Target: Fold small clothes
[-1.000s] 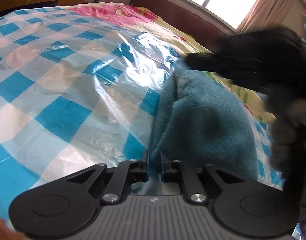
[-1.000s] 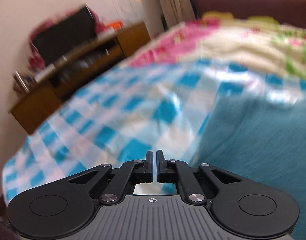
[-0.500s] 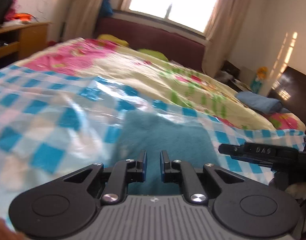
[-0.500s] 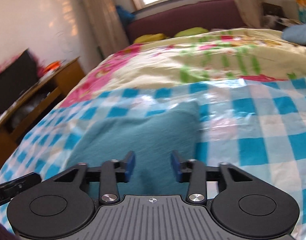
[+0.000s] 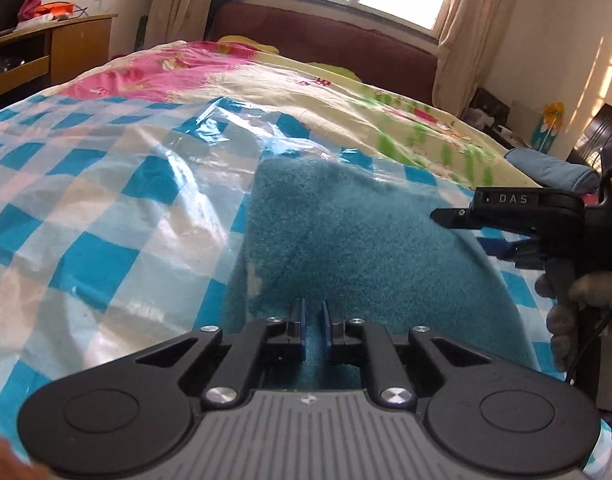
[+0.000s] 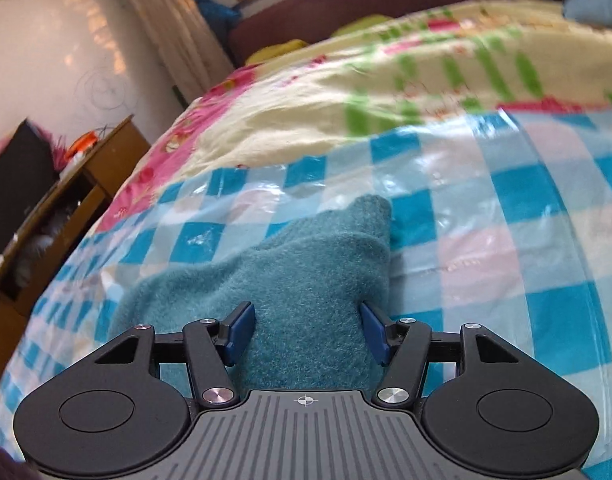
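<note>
A fuzzy teal garment lies folded on a blue-and-white checked plastic sheet on the bed. My left gripper hovers over the garment's near edge, its jaws a narrow gap apart with nothing between them. My right gripper is wide open over the garment, one finger on each side of the cloth. The right gripper also shows at the right of the left wrist view, above the garment's right side.
A floral quilt covers the far half of the bed, with a dark red headboard and window behind. A wooden cabinet stands at the left. A blue folded cloth lies at the far right.
The right gripper has opened from shut to wide open over the garment. Both cameras have swung to look up the bed toward the window. The left gripper's jaws keep the same narrow gap.
</note>
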The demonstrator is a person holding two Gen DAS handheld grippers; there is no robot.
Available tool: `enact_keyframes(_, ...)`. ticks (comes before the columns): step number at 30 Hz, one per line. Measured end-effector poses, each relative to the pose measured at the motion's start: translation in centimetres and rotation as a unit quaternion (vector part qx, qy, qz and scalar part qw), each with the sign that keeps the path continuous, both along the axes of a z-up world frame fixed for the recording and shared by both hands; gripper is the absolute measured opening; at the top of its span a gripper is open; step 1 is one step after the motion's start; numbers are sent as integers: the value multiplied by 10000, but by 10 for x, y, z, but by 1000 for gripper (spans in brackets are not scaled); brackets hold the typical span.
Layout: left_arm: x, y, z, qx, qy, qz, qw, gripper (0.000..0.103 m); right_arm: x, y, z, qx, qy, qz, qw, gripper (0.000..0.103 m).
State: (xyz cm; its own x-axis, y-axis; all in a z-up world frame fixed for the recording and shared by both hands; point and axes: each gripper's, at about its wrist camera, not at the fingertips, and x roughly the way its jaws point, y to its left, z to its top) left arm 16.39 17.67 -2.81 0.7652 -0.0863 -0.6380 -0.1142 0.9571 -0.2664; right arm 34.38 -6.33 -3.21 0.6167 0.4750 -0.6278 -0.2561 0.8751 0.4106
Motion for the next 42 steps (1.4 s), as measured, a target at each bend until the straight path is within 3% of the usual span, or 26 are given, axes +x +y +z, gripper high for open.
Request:
enact_keyframes(6, -11, -4, 2, 139, 97, 33, 9999, 19, 0, -2, 8, -161, 30, 88, 9998, 61)
enact_keyframes(9, -12, -6, 10, 159, 96, 25, 9998, 19, -22, -12, 23, -6, -172, 136, 9998, 61)
enact_keyframes(13, -12, -13, 25, 300, -94, -57, 9995, 19, -65, -15, 33, -340, -546, 423, 9970, 60)
enact_keyframes(19, 9, -19, 37, 380, -293, -56, 9988, 19, -100, -8, 34, -667, -728, 652, 9930, 60)
enact_keyframes(24, 61, -22, 46, 425, -500, -139, 9977, 19, -110, -7, 28, -938, -818, 735, 9895, 60)
enact_keyframes(26, 86, -18, 39, 378, -394, -112, 9984, 19, -109, -5, 22, -958, -736, 794, 9895, 61)
enact_keyframes(29, 106, -10, 16, 622, -20, 278, 9977, 19, -109, -3, 17, -911, -677, 844, 9899, 61)
enact_keyframes(31, 102, 0, 3, 480, 40, 384, 9981, 19, -110, -1, 14, -879, -664, 874, 9901, 66)
enact_keyframes(35, 82, 3, -5, 835, 14, 559, 9949, 17, -116, 11, 11, -1081, -867, 1073, 9845, 75)
enact_keyframes(37, 81, 10, -10, 794, 91, 606, 9950, 17, -116, 17, 8, -1209, -943, 1127, 9817, 80)
enact_keyframes(40, 79, 15, -6, 738, 222, 722, 9944, 17, -114, 19, 4, -1297, -944, 1172, 9801, 82)
enact_keyframes(42, 71, 9, 3, 957, 215, 688, 9928, 17, -117, 13, 11, -1152, -800, 1072, 9843, 80)
